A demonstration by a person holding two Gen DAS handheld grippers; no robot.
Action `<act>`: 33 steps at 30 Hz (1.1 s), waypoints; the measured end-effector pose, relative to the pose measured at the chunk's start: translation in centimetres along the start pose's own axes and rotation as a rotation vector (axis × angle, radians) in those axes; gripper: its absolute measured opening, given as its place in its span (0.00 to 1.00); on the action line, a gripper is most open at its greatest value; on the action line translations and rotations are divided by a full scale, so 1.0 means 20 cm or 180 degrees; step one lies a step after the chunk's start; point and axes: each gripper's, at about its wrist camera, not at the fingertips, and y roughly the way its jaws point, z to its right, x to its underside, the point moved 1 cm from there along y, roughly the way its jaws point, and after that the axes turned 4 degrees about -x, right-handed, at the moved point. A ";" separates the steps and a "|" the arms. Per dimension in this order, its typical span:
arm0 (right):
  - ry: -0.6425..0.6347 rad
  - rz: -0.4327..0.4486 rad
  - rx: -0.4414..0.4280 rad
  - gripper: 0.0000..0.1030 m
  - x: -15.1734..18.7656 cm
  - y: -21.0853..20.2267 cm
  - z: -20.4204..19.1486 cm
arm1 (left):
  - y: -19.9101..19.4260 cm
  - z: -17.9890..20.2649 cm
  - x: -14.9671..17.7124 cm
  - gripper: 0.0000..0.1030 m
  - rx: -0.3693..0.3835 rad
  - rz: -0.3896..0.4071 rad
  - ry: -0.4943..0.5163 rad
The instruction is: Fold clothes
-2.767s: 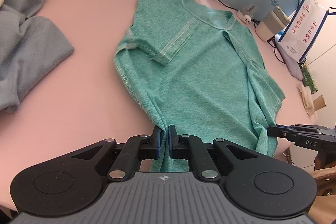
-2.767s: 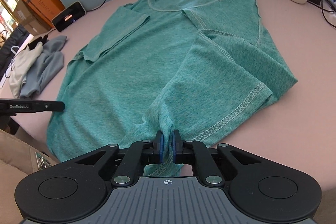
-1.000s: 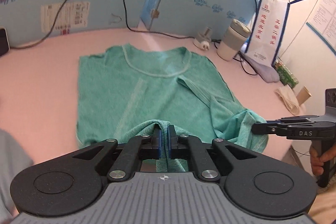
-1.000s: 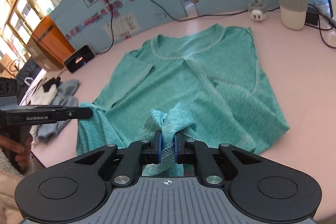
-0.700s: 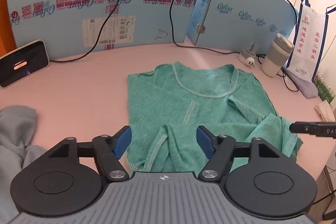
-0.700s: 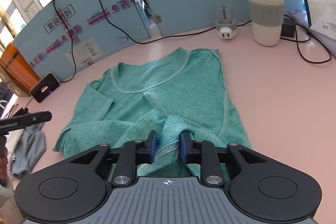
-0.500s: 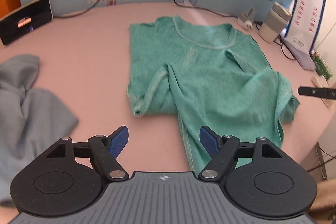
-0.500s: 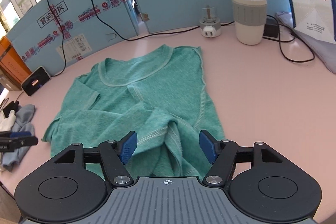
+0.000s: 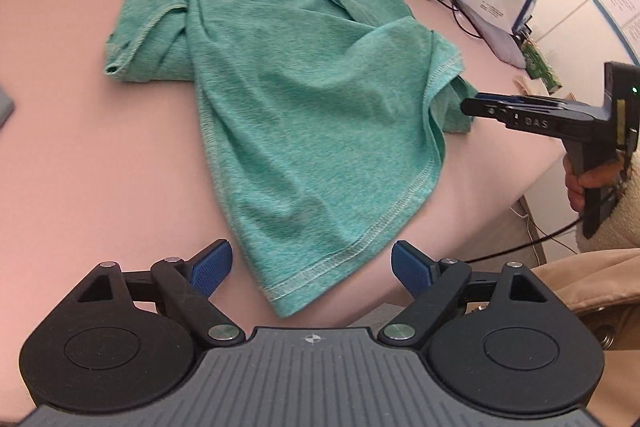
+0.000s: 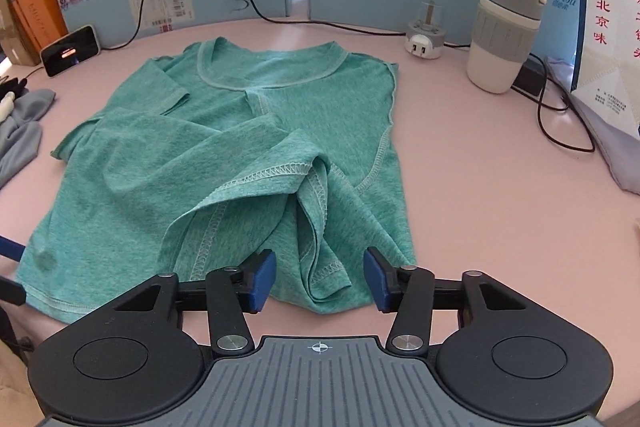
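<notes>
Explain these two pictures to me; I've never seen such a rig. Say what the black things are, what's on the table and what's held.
A person holds a hand-held gripper in each hand; each carries a camera looking along its two blue-padded fingers. One picture comes from the left hand-held gripper, the other from the right hand-held gripper. A half-folded green T-shirt lies on the pink table, beside a cup and grey clothes. Nothing is held: the left jaws are opening, the right closing, cloth lying loosely between them.

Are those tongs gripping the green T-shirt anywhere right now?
No, nothing is held. The left tongs are opening over the T-shirt's hem corner; the right tongs are closing around a bunched fold, pads not touching.
</notes>
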 end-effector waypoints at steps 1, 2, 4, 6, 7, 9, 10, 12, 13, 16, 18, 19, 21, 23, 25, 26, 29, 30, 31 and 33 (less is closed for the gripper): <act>0.0035 -0.0017 0.0003 0.33 0.00 0.02 0.01 | 0.01 0.01 0.00 0.81 0.0028 0.0002 0.0020; 0.0057 -0.0011 -0.0005 0.28 0.00 0.02 0.02 | 0.01 0.01 0.00 0.81 0.0047 0.0004 0.0019; 0.0085 0.0017 -0.0008 0.24 0.00 0.02 0.03 | 0.02 0.01 -0.01 0.81 0.0075 0.0025 -0.0021; 0.0091 0.0023 -0.0019 0.24 -0.01 0.02 0.04 | 0.04 0.00 -0.02 0.80 0.0097 0.0059 -0.0087; 0.0091 0.0025 -0.0030 0.24 -0.01 0.03 0.04 | 0.04 0.00 -0.03 0.78 0.0103 0.0077 -0.0118; 0.0071 0.0024 -0.0052 0.24 -0.02 0.05 0.03 | 0.05 0.00 -0.05 0.57 0.0056 0.0124 -0.0152; 0.0050 0.0022 -0.0064 0.24 -0.02 0.06 0.03 | 0.05 0.00 -0.06 0.46 0.0021 0.0149 -0.0180; 0.0009 0.0017 -0.0088 0.18 -0.03 0.08 0.01 | 0.08 -0.03 -0.07 0.05 0.0087 0.0141 -0.0336; -0.0011 0.0014 -0.0099 0.13 -0.03 0.09 0.00 | 0.09 -0.04 -0.08 0.05 0.0120 0.0137 -0.0414; -0.0109 0.0042 -0.0076 0.04 -0.03 0.08 -0.01 | 0.08 -0.06 -0.09 0.05 0.0211 0.0178 -0.0513; -0.0184 0.0071 -0.0063 0.02 -0.03 0.07 -0.02 | 0.03 -0.07 -0.11 0.05 0.0335 0.0272 -0.0620; -0.0212 0.0115 -0.0047 0.02 -0.03 0.04 -0.02 | -0.02 -0.09 -0.13 0.05 0.0389 0.0360 -0.0687; -0.0244 0.0257 0.0008 0.02 -0.04 -0.04 -0.03 | -0.13 -0.11 -0.17 0.05 0.0426 0.0572 -0.0755; -0.0237 0.0447 0.0107 0.02 -0.06 -0.13 -0.02 | -0.25 -0.14 -0.23 0.05 0.0353 0.0833 -0.0787; -0.0163 0.0667 0.0225 0.02 -0.09 -0.23 0.01 | -0.41 -0.18 -0.27 0.05 0.0300 0.1136 -0.0853; -0.0118 0.0763 0.0276 0.02 -0.11 -0.27 0.01 | -0.50 -0.19 -0.28 0.05 0.0247 0.1273 -0.0857; -0.0023 0.1096 0.0480 0.02 -0.16 -0.43 0.05 | -0.77 -0.24 -0.29 0.05 0.0084 0.1683 -0.0869; 0.0007 0.1195 0.0539 0.02 -0.18 -0.48 0.06 | -0.86 -0.25 -0.29 0.05 0.0036 0.1807 -0.0870; 0.0058 0.1271 0.0547 0.02 -0.19 -0.54 0.07 | -0.94 -0.26 -0.27 0.05 0.0005 0.1872 -0.0863; 0.0160 0.1411 0.0531 0.02 -0.20 -0.64 0.09 | -1.07 -0.25 -0.24 0.05 -0.0092 0.1920 -0.0831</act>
